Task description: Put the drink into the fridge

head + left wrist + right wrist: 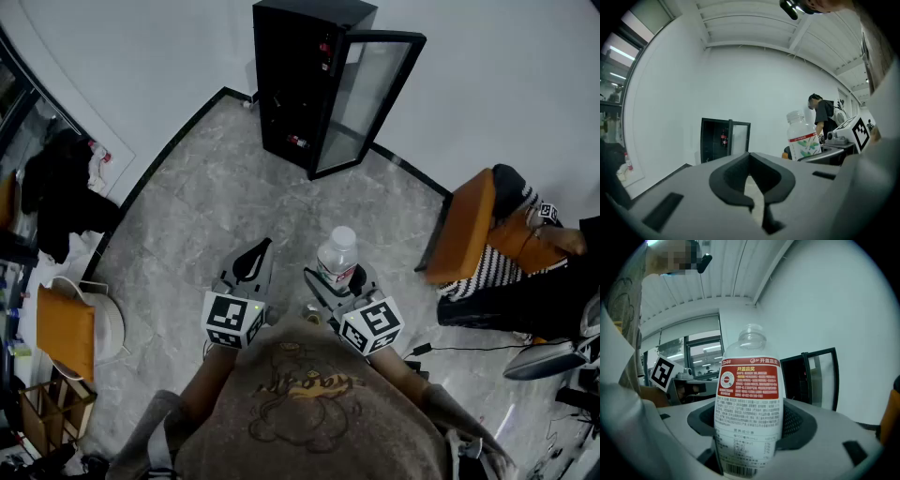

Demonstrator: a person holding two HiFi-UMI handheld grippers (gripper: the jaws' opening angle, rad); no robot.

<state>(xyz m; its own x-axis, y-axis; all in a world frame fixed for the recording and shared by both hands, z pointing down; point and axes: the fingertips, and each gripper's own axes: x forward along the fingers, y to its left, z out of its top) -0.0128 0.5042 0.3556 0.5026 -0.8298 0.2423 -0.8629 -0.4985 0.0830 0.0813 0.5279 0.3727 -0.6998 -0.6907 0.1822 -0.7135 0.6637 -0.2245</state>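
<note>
Clamps drink bottle (336,251) upright at its labelled waist in right gripper (341,281), near; probably light, slick, squeezable plastic. Holds left gripper (251,264) closed, empty; faces open fridge (300,84) far ahead

Black fridge (289,89), red-and-white-labelled bottle (337,255), grey marbled floor (202,216), orange chair (464,225).

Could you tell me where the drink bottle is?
The bottle stands in the right gripper, right of centre in the head view, before the open fridge.
</note>
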